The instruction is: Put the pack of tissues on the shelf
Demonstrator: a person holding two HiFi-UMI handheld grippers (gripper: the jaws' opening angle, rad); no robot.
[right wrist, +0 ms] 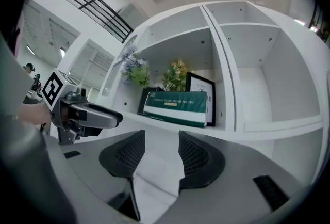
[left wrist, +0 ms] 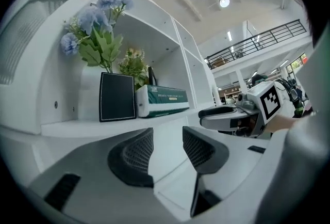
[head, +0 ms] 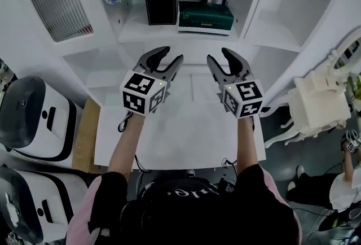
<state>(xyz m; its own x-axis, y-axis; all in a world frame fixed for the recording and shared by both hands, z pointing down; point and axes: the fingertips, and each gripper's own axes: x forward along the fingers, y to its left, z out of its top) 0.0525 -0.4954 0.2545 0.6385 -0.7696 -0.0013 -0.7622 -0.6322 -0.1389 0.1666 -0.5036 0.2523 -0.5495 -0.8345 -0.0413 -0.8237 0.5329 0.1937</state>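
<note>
tissues (head: 205,17) lying flat on the shelf (head: 135,32), so job's looking done tbh | left gripper (head: 171,55) hanging just in front of the shelf, jaws sitting apart, gripping nothing | right gripper (head: 218,55) hovering there too, jaws apart, empty | both staying off the shelf, guessing they're avoiding knocking stuff

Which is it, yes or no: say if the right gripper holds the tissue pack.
No, the right gripper is open and empty; the tissue pack lies on the shelf.
</note>
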